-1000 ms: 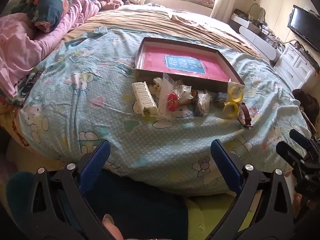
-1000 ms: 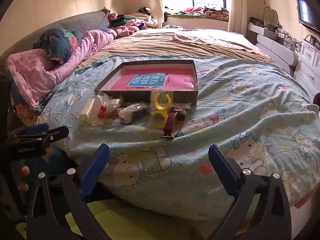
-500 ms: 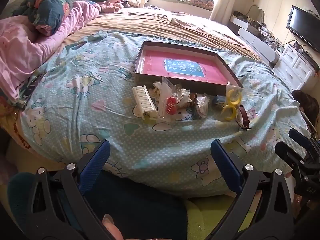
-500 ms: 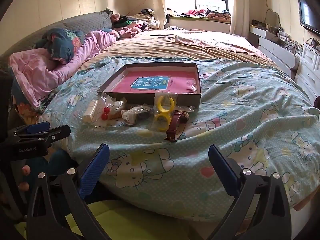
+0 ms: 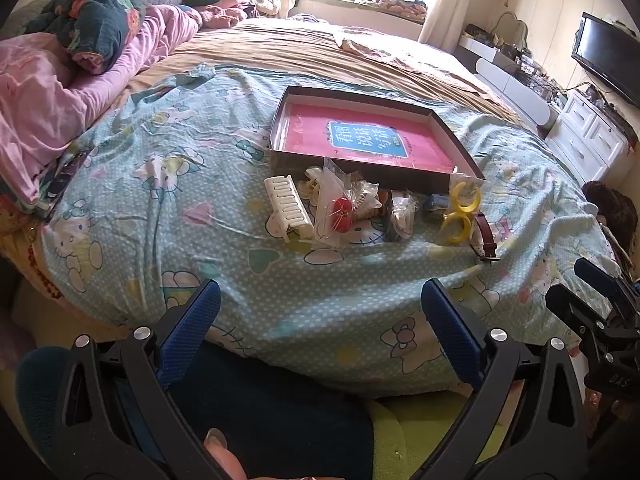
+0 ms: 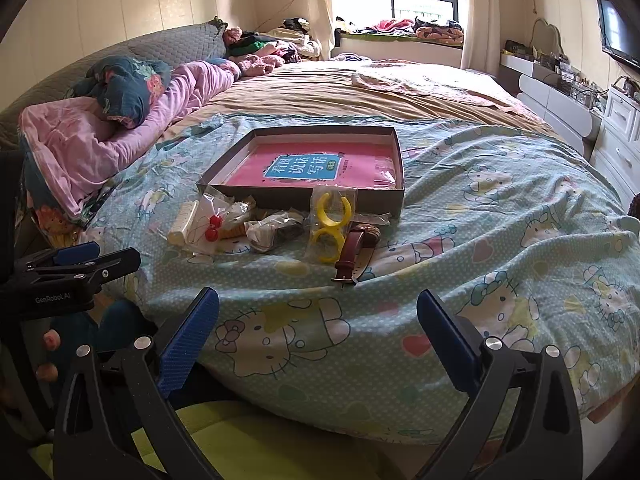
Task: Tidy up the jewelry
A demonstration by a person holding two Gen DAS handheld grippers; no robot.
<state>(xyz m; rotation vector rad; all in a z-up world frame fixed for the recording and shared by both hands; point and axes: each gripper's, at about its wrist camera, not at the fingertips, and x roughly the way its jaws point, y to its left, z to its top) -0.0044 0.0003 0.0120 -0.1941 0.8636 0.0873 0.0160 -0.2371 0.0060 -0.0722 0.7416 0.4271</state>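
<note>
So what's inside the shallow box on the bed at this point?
The box holds only a pink booklet with a blue label, lying flat. No jewelry is in it; the bagged pieces lie on the bedspread in front. Anything under the booklet is hidden.

Home bedroom — bed (image 6: 480, 216), television (image 5: 608, 60)

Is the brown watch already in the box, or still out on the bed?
Still out. The brown watch lies on the blanket in front of the box, beside the yellow rings.
</note>
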